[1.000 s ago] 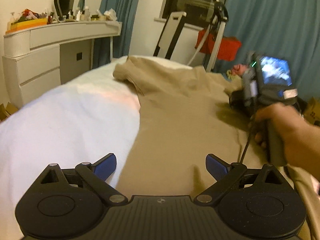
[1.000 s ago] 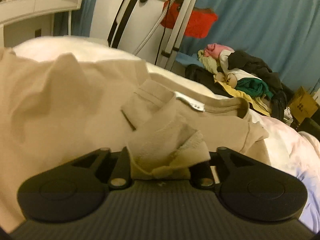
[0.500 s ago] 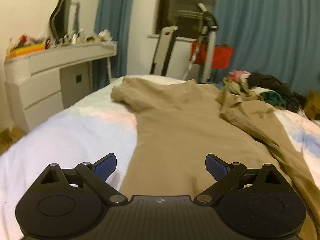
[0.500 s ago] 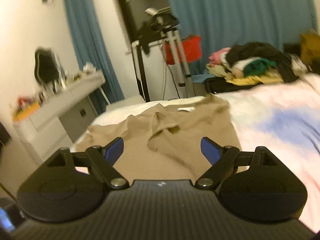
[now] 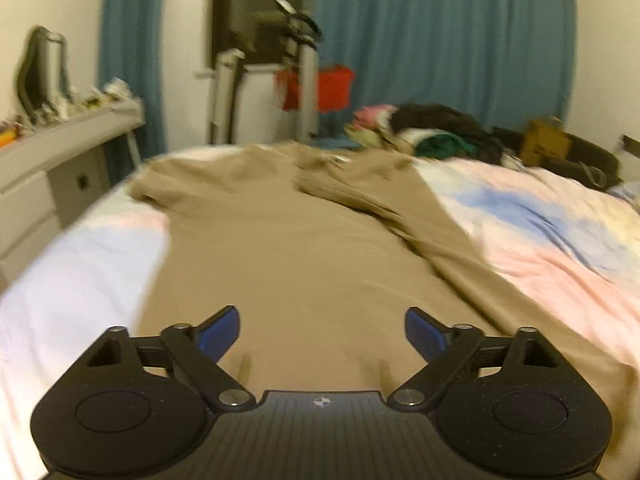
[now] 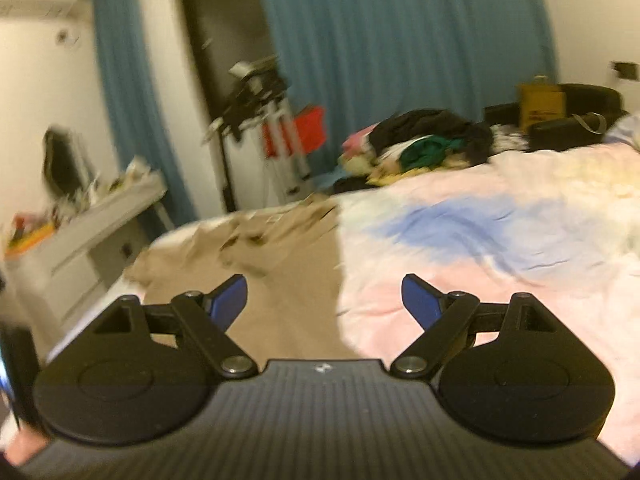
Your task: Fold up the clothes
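A bed with a pastel cover (image 5: 540, 232) fills the room. Behind it hang blue curtains (image 5: 440, 32). A white dresser (image 5: 60, 160) stands at left, a cardboard box (image 5: 546, 146) at right, a red bag (image 5: 332, 88) between.

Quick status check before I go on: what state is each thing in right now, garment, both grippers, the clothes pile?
Tan short-sleeved shirt: spread along the bed, right side folded in over the body, not fully folded.
Left gripper: open, empty, over the shirt's near end.
Right gripper: open, empty, over the shirt's right edge.
Mixed pile of clothes: heaped, unfolded, beyond the bed's far end.
Pastel bedcover: lightly wrinkled.
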Motion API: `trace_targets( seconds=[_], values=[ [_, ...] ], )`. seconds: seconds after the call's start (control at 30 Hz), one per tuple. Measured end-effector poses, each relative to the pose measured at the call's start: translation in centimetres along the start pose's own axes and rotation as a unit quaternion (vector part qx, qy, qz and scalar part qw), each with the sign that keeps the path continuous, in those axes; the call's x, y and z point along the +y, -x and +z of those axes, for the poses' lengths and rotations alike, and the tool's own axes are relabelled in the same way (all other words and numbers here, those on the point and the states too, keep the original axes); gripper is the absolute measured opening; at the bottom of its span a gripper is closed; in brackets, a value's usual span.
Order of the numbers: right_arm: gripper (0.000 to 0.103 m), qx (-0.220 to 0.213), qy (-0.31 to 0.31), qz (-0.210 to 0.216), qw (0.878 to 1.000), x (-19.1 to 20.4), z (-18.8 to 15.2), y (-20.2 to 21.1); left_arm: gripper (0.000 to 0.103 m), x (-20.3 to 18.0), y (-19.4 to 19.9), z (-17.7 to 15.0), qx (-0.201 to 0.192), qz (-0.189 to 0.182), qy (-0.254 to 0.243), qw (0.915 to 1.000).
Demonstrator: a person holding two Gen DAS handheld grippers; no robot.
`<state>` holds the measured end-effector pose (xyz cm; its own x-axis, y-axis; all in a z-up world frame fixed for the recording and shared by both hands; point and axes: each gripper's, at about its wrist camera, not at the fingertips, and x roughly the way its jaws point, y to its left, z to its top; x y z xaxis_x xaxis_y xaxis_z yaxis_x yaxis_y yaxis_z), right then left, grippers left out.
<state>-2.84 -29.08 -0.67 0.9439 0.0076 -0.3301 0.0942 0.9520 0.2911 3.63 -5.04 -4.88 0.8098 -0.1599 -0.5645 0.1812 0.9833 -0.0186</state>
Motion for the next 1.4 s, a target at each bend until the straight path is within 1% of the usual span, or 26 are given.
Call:
trace_targets(
  seconds=[0.03,0.07,0.17,0.27,0.3,0.43,0.47,0.53,0.57,0.6,0.63,0.67,0.7,0.73,0.77,0.8,0.83,0.93,1.0,1.07,1.13,1.17,1.23,1.3,1.37,1.4],
  values=[
    [0.086,-0.009,-0.014,-0.006,1.0,-1.0,0.3,0.1,0.078,-1.0,0.0,0.0,0.007,-0.012,-0.004,0.9999],
    [0.086,-0.017,-0.026,-0.011,0.999,-2.0,0.5,0.1,0.072,-2.2,0.0,-0.1,0.012,-0.025,-0.009,0.9996],
    [0.086,-0.032,-0.051,-0.024,0.998,-4.4,0.7,0.1,0.066,-5.8,-0.1,-0.3,0.031,-0.072,-0.004,0.997],
    [0.086,-0.044,-0.078,-0.032,0.995,-6.1,0.6,0.3,0.055,-9.7,-0.7,-0.6,0.055,-0.118,0.004,0.9915],
    [0.086,-0.048,-0.087,-0.035,0.994,-6.7,0.6,0.4,0.053,-11.0,-0.9,-0.7,0.063,-0.133,0.006,0.989],
    [0.086,-0.064,-0.124,-0.047,0.989,-9.1,0.4,0.7,0.054,-16.5,-2.6,-1.4,0.093,-0.189,-0.001,0.9775],
    [0.086,-0.068,-0.133,-0.05,0.987,-9.7,0.3,0.7,0.055,-17.7,-3.1,-1.8,0.102,-0.201,-0.005,0.9742],
    [0.086,-0.076,-0.152,-0.056,0.984,-10.9,0.2,0.9,0.066,-19.9,-4.3,-2.8,0.122,-0.223,-0.018,0.967],
    [0.086,-0.08,-0.161,-0.059,0.982,-11.4,0.2,1.0,0.067,-20.9,-4.9,-3.3,0.132,-0.233,-0.025,0.9631],
    [0.086,-0.084,-0.17,-0.061,0.98,-12.0,0.2,1.0,0.067,-21.8,-5.4,-3.8,0.137,-0.237,-0.035,0.9612],
    [0.086,-0.087,-0.178,-0.065,0.978,-12.6,0.1,1.1,0.066,-22.4,-5.6,-4.3,0.137,-0.232,-0.048,0.9618],
    [0.086,-0.086,-0.177,-0.072,0.978,-12.7,0.1,0.9,0.062,-23.0,-5.8,-4.8,0.136,-0.225,-0.062,0.9627],
    [0.086,-0.085,-0.177,-0.078,0.977,-12.9,0.0,0.7,0.05,-23.1,-5.9,-5.0,0.136,-0.22,-0.069,0.9637],
    [0.086,-0.082,-0.182,-0.081,0.977,-13.2,0.0,0.5,0.043,-23.0,-6.0,-5.1,0.135,-0.218,-0.069,0.9641],
    [0.086,-0.077,-0.187,-0.081,0.976,-13.5,-0.1,0.2,0.021,-22.5,-5.9,-5.0,0.134,-0.22,-0.063,0.9643],
    [0.086,-0.075,-0.19,-0.082,0.975,-13.6,-0.1,0.1,0.007,-21.8,-5.6,-4.7,0.132,-0.225,-0.051,0.964],
    [0.086,-0.073,-0.192,-0.082,0.975,-13.8,-0.2,0.1,0.006,-21.0,-5.3,-4.5,0.13,-0.23,-0.039,0.9636],
    [0.086,-0.078,-0.183,-0.079,0.977,-13.4,-0.2,0.1,0.005,-18.0,-3.2,-3.0,0.107,-0.244,-0.008,0.9638],
    [0.086,-0.079,-0.174,-0.073,0.979,-12.9,-0.1,0.1,0.005,-15.2,-1.4,-2.1,0.102,-0.258,0.028,0.9604],
    [0.086,-0.077,-0.164,-0.063,0.981,-12.3,0.0,-0.2,0.005,-12.0,0.5,-1.4,0.101,-0.272,0.069,0.9545],
    [0.086,-0.072,-0.15,-0.055,0.985,-11.4,0.2,-0.2,0.005,-8.7,2.2,-1.1,0.105,-0.284,0.111,0.9467],
    [0.086,-0.069,-0.143,-0.05,0.986,-10.9,0.2,-0.2,0.005,-6.8,2.9,-1.3,0.11,-0.289,0.136,0.9412],
    [0.086,-0.063,-0.126,-0.037,0.989,-10.0,0.2,-0.2,0.005,-3.1,3.9,-2.3,0.131,-0.295,0.192,0.9268],
    [0.086,-0.054,-0.115,-0.027,0.992,-9.4,0.1,-0.3,0.004,-0.1,4.0,-3.8,0.167,-0.287,0.241,0.912],
    [0.086,-0.045,-0.109,-0.023,0.993,-8.9,0.0,-0.3,0.004,2.0,3.8,-5.5,0.191,-0.267,0.265,0.9064],
    [0.086,-0.041,-0.106,-0.023,0.993,-8.7,0.0,-0.4,0.004,2.8,3.7,-6.1,0.2,-0.256,0.268,0.907]
  ],
)
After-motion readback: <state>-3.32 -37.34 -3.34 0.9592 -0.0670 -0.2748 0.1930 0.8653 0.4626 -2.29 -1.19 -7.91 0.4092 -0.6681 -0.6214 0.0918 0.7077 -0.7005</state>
